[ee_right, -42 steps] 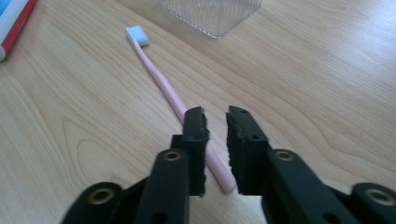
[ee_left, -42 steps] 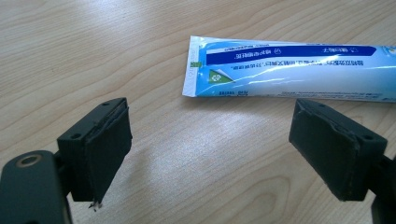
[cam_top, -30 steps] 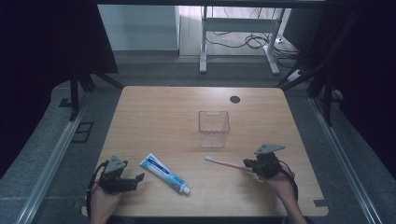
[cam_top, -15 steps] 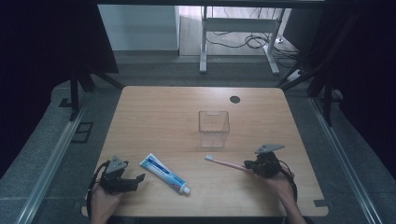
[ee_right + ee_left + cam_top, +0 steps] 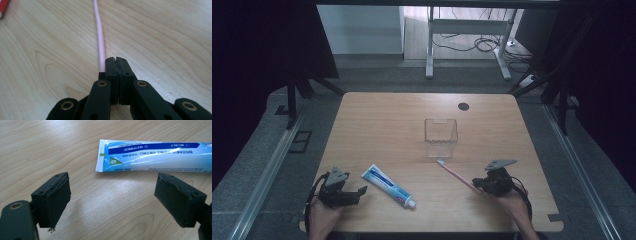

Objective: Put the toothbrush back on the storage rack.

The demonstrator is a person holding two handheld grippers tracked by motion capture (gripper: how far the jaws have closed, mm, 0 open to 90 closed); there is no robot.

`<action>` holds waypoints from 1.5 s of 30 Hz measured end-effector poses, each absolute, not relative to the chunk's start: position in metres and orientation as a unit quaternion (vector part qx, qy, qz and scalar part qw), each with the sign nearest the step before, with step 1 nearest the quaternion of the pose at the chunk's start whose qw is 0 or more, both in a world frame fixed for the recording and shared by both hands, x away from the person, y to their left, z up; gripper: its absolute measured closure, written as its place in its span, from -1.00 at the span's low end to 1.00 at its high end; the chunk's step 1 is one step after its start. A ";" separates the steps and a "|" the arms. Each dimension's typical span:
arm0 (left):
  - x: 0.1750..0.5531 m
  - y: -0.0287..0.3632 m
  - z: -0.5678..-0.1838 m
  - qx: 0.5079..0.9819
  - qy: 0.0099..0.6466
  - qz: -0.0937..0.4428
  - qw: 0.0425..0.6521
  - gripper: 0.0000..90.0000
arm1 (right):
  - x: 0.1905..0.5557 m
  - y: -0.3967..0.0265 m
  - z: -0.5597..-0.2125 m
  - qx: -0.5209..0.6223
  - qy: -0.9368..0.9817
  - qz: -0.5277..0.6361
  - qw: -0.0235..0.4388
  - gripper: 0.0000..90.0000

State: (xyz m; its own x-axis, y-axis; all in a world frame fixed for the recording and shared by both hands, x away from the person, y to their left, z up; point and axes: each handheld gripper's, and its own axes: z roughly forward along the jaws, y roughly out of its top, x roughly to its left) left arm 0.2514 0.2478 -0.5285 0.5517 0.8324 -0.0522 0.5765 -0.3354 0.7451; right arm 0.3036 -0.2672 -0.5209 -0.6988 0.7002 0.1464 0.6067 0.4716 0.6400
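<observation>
The wooden counter (image 5: 377,125) carries three things: a clear plastic cup (image 5: 441,137) standing upright near the middle, a blue-and-white toothpaste tube (image 5: 388,185) lying flat toward the near left, and a pink toothbrush (image 5: 456,173) slanting between the cup and the right gripper (image 5: 486,184).

The toothbrush's bristle end lies just in front of the cup's near wall; its handle end runs back into the right gripper, whose fingers (image 5: 111,68) are pressed together with the pink handle caught at their tips, seemingly a little to one side of the seam. The step in hand looks like lifting the brush and standing it in the cup. With so thin a purchase at the very end, the brush could swing or slip, so it is best raised slowly, tipped handle-up, with the head brought over the cup's open mouth before lowering; the light cup may tip if its rim is nudged.

The left gripper (image 5: 120,202) waits low over the counter, its fingers (image 5: 58,195) wide apart with nothing between them, the tube's crimped end just beyond.
</observation>
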 end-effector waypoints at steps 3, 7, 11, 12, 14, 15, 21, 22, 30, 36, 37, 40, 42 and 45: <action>0.251 0.248 -0.529 0.799 0.441 0.173 0.371 -0.70 | 0.301 -0.266 -0.521 0.378 0.858 0.341 0.066 0.96; 0.251 0.248 -0.528 0.801 0.439 0.173 0.368 -0.70 | 0.297 -0.266 -0.520 0.375 0.860 0.341 0.068 0.95; 0.251 0.248 -0.528 0.800 0.440 0.175 0.369 -0.70 | 0.297 -0.270 -0.516 0.379 0.855 0.346 0.071 0.89; 0.251 0.248 -0.528 0.799 0.440 0.175 0.370 -0.70 | 0.298 -0.271 -0.516 0.379 0.855 0.347 0.069 0.86; 0.251 0.248 -0.528 0.799 0.439 0.177 0.371 -0.70 | 0.298 -0.273 -0.515 0.382 0.855 0.344 0.068 0.81; 0.251 0.248 -0.528 0.798 0.440 0.178 0.371 -0.70 | 0.299 -0.273 -0.514 0.383 0.855 0.343 0.066 0.78; 0.251 0.248 -0.527 0.798 0.439 0.179 0.373 -0.70 | 0.301 -0.271 -0.505 0.381 0.859 0.336 0.059 0.69; 0.251 0.247 -0.527 0.797 0.440 0.179 0.372 -0.70 | 0.302 -0.269 -0.504 0.377 0.863 0.330 0.058 0.67; 0.250 0.247 -0.527 0.799 0.437 0.177 0.373 -0.70 | 0.311 -0.248 -0.494 0.346 0.889 0.292 0.061 0.49; 0.251 0.246 -0.527 0.803 0.431 0.173 0.372 -0.70 | 0.319 -0.233 -0.489 0.327 0.906 0.262 0.063 0.46; 0.251 0.246 -0.527 0.803 0.431 0.173 0.372 -0.70 | 0.320 -0.231 -0.488 0.323 0.909 0.257 0.064 0.44; 0.251 0.244 -0.528 0.807 0.426 0.170 0.372 -0.70 | 0.324 -0.224 -0.487 0.313 0.917 0.239 0.064 0.43; 0.251 0.244 -0.528 0.807 0.425 0.169 0.373 -0.70 | 0.326 -0.221 -0.488 0.310 0.920 0.233 0.061 0.44; 0.251 0.242 -0.528 0.812 0.419 0.167 0.369 -0.70 | 0.333 -0.212 -0.489 0.303 0.929 0.208 0.051 0.48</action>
